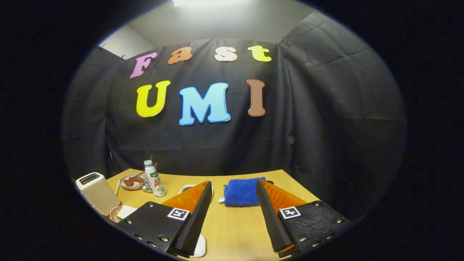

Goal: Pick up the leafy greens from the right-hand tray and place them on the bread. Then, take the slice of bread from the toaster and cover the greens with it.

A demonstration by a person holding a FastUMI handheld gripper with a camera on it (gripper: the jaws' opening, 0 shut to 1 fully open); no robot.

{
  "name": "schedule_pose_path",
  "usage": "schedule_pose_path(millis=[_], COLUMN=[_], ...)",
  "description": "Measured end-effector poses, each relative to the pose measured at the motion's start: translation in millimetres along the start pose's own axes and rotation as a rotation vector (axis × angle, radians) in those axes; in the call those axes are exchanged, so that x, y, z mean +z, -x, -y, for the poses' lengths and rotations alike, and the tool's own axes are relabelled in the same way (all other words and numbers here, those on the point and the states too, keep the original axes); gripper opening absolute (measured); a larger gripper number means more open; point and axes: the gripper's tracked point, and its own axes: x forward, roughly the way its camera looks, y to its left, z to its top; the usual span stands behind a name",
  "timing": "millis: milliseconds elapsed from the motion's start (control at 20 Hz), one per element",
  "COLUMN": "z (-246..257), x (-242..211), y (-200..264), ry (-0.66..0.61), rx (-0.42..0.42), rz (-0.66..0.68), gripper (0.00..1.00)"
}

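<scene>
My gripper is held above the wooden table, open, with nothing between its fingers. A white toaster stands at the table's left end, well left of the left finger; its top slot looks dark. Just in front of the toaster is a small pink plate with a pale slice of bread on it, partly hidden by the left finger. A white plate peeks out from behind the left fingertip.
A folded blue cloth lies just ahead, between the fingertips. Beyond the left finger stand a small white bottle and a plate with brown pieces. A white object lies under the left finger. Black cloth walls close off the table.
</scene>
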Motion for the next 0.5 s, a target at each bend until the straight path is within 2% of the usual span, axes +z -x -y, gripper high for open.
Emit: schedule_pose_path(millis=[250,400,500], z=[106.4,155.2,178.2], x=[-6.3,-12.5,-17.5], y=[5.4,6.0,3.5], ry=[0.018,0.023,0.032], rx=[-0.096,-0.111,-0.089], rz=[0.034,0.05,0.059], gripper=[0.75,0.75,0.76])
